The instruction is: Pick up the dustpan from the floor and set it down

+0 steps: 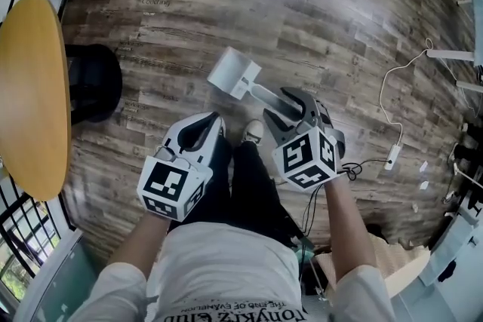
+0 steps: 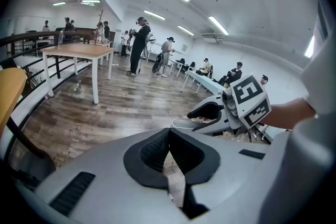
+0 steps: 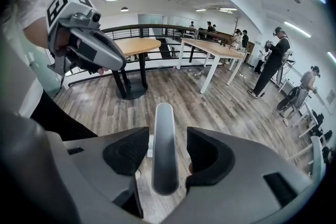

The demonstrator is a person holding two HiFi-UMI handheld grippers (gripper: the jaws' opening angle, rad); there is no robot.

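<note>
On the wooden floor (image 1: 317, 4) the dustpan (image 1: 234, 73) sits just ahead of the person's shoe; its handle (image 3: 163, 123) slants up between the spread jaws of the right hand-held gripper (image 3: 161, 157), gaps on both sides; unpinched, it may topple, or skid off one pad if closing comes off-centre; the left hand-held gripper (image 2: 169, 152), pressed together and empty, gives no support.

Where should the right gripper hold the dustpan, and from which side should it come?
Grip the handle, not the pan: it is a slim grey bar running from the pan toward the person. Come from its free end, one jaw on each long side. The right gripper is open with the handle between its jaws, untouched.
</note>
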